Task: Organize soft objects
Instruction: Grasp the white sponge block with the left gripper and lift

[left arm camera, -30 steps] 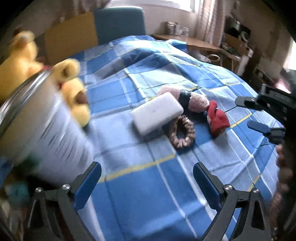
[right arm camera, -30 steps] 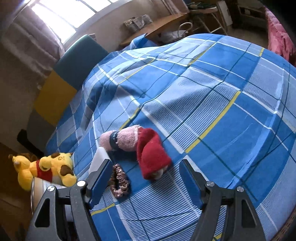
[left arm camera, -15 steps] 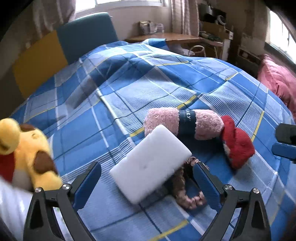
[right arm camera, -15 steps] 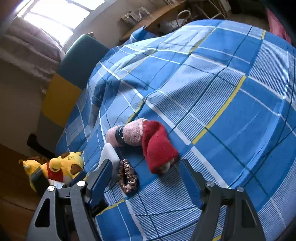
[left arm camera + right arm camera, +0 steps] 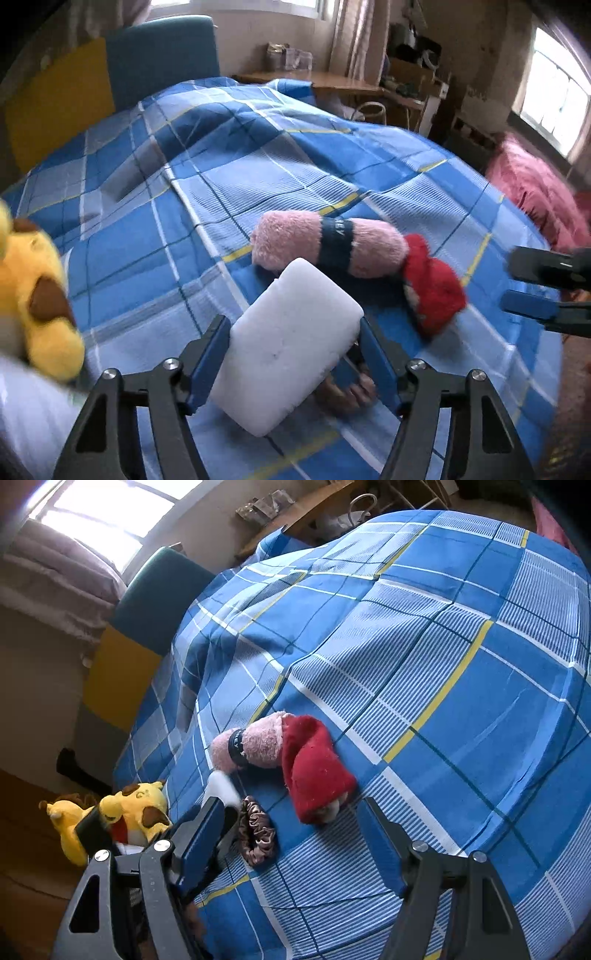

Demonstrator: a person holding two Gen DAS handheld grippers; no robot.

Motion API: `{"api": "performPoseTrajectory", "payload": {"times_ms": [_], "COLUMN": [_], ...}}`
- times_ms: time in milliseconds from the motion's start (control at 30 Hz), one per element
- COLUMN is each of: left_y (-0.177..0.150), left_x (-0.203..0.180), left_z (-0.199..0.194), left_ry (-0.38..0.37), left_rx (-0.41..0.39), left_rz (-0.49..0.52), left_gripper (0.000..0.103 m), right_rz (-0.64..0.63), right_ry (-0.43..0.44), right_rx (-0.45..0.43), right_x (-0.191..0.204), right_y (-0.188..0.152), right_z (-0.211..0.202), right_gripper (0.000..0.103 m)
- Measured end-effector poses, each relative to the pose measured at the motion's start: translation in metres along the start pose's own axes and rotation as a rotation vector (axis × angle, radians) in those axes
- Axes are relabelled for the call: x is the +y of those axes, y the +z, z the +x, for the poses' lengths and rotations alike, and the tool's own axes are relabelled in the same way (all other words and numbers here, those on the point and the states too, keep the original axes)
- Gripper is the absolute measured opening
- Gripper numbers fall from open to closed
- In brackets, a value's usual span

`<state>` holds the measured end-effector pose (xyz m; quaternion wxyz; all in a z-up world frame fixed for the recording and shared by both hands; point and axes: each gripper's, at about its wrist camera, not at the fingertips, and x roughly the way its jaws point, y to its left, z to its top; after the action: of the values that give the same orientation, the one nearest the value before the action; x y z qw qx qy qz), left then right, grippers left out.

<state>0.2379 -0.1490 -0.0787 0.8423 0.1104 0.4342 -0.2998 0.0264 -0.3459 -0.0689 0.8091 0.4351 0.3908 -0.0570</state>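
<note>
A white sponge block (image 5: 288,347) lies on the blue plaid bed (image 5: 258,177). My left gripper (image 5: 293,354) has a finger on each side of it, closing on it. A brown scrunchie (image 5: 347,397) lies partly under the sponge; it also shows in the right wrist view (image 5: 256,830). A pink rolled towel with a dark band (image 5: 328,243) and a red sock (image 5: 432,295) lie just beyond. My right gripper (image 5: 291,845) is open and empty, hovering near the red sock (image 5: 314,764) and the towel (image 5: 251,746). The sponge's end (image 5: 221,784) shows there.
Yellow plush toys (image 5: 122,816) sit at the bed's left edge, one beside my left gripper (image 5: 33,295). A white container (image 5: 26,417) is at lower left. A teal and yellow headboard (image 5: 110,74), a desk (image 5: 332,81) and a pink blanket (image 5: 535,195) surround the bed.
My left gripper swung away from the white container, moved forward onto the white sponge and narrowed around it. My right gripper shifted slightly closer to the red sock.
</note>
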Motion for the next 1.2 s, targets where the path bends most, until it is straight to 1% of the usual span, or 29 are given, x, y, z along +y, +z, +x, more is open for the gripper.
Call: {"api": "performPoseTrajectory", "payload": {"times_ms": [67,133,200,267,367,467,600,633,767,900,1033,1133,1200], "left_y": [-0.011,-0.023,-0.041,-0.061,-0.091,-0.120,-0.148,-0.154,-0.165,-0.173,-0.175,-0.179,-0.180], "left_x": [-0.003,-0.004,-0.009,-0.018,-0.033,-0.048,-0.056,-0.058,-0.066,-0.069,-0.067,-0.067,-0.068], "left_z": [-0.020,-0.034,-0.048,-0.061,-0.076,-0.090,-0.090,-0.089,-0.084,-0.085,-0.086,-0.087,-0.087], "left_ry": [0.001,0.004,0.026,0.036,0.071,0.104,0.135,0.151,0.188,0.207,0.199,0.192,0.194], "left_rx": [-0.007,0.007,0.029,0.037,0.061,0.051,0.073,0.060,0.003,-0.058,-0.083,-0.108,-0.116], "left_rz": [-0.040,-0.082,-0.120,-0.132,-0.140,-0.114,-0.113,-0.102,-0.046,0.005,0.007,0.016,0.020], "left_gripper": [0.071,0.072,0.072,0.072,0.072,0.072,0.071,0.071,0.073,0.073,0.073,0.074,0.074], "right_rz": [0.005,0.015,0.025,0.033,0.042,0.036,-0.004,-0.006,0.030,0.037,-0.034,-0.125,-0.186], "right_ry": [0.000,-0.006,-0.013,-0.023,-0.039,-0.049,-0.068,-0.078,-0.116,-0.153,-0.181,-0.191,-0.241], "right_rx": [-0.006,-0.008,-0.006,-0.003,-0.005,0.002,0.010,0.005,-0.024,-0.018,0.004,0.039,0.058], "right_x": [-0.001,-0.003,-0.005,-0.007,-0.010,-0.010,-0.004,-0.004,-0.013,-0.017,-0.005,0.013,0.024], "right_y": [0.001,0.001,0.001,0.002,0.002,0.001,-0.001,0.000,0.003,0.004,-0.001,-0.005,-0.005], "right_z": [-0.002,-0.002,-0.001,0.000,0.000,0.002,0.005,0.005,0.002,0.005,0.011,0.020,0.029], "right_gripper": [0.076,0.076,0.076,0.076,0.076,0.076,0.076,0.076,0.076,0.076,0.076,0.076,0.076]}}
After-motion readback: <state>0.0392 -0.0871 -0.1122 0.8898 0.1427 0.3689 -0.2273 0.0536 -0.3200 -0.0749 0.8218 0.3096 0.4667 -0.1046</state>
